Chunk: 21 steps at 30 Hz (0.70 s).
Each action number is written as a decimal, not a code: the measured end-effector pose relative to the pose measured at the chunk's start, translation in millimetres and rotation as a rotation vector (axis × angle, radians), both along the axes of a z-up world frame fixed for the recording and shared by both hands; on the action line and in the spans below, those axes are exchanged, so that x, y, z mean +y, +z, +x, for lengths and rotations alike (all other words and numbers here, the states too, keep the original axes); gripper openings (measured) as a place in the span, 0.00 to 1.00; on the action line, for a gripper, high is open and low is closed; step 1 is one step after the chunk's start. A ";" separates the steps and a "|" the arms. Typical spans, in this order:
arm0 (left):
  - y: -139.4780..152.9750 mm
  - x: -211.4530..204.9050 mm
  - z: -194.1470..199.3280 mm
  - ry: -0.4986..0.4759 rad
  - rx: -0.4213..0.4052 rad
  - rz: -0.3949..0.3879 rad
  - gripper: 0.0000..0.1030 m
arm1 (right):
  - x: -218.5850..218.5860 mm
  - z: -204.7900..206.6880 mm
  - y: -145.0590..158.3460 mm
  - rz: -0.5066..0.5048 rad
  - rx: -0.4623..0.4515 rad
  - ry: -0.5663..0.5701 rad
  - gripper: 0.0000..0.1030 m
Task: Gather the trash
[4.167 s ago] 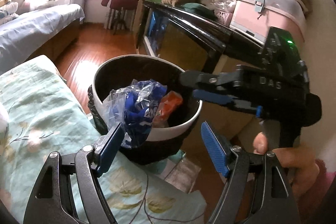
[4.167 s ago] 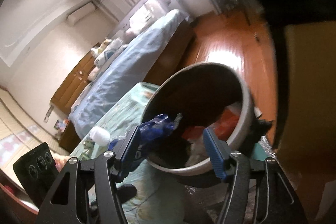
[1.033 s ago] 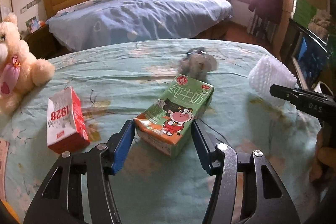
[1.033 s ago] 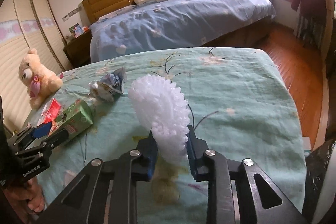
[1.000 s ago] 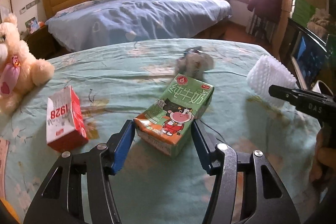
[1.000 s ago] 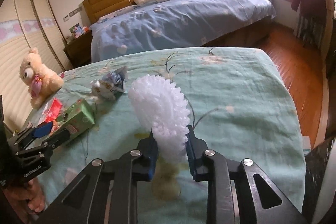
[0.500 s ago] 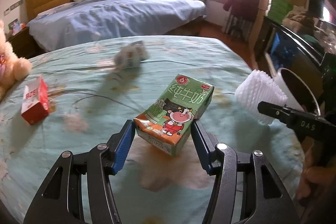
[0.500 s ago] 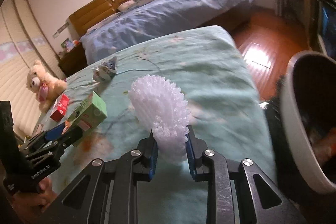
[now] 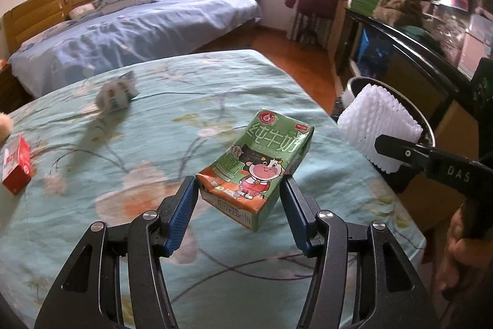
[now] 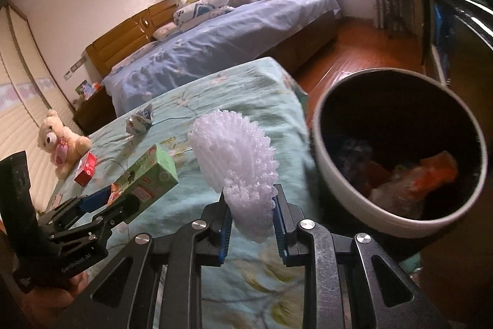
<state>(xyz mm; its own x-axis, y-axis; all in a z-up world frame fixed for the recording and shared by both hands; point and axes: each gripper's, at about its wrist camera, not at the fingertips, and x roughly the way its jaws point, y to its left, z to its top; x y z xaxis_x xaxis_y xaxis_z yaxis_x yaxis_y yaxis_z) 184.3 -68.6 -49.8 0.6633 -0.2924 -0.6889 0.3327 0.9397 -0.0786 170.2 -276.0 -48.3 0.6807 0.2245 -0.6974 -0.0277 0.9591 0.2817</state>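
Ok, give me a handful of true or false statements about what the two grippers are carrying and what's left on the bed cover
1. The left gripper is shut on the green milk carton. True.
2. The right gripper is empty. False: it is shut on the white foam net.
3. The trash bin already holds some trash. True.
4. The red carton is in the bin. False: it lies on the teal bed cover.
5. A crumpled wrapper lies on the cover. True.

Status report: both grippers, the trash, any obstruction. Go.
Left gripper shut on green milk carton. Right gripper shut on white foam net. Trash bin open, partly filled. Path looks clear.
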 end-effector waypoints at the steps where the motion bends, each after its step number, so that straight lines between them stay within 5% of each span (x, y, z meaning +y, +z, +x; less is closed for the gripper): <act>1: 0.8 -3.7 -1.1 -0.007 -0.002 0.003 0.53 | -4.0 -3.1 1.4 0.002 -0.003 -0.006 0.23; 21: 15.8 -67.8 -7.1 -0.128 -0.029 0.038 0.53 | -60.0 -29.6 16.9 0.005 -0.040 -0.121 0.24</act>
<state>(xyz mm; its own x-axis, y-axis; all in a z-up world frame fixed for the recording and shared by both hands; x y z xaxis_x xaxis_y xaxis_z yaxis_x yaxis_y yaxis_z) 177.1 -136.4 -34.0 0.6419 -0.3497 -0.6824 0.4516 0.8917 -0.0322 140.6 -336.1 -31.4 0.7300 0.1425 -0.6684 0.0765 0.9548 0.2871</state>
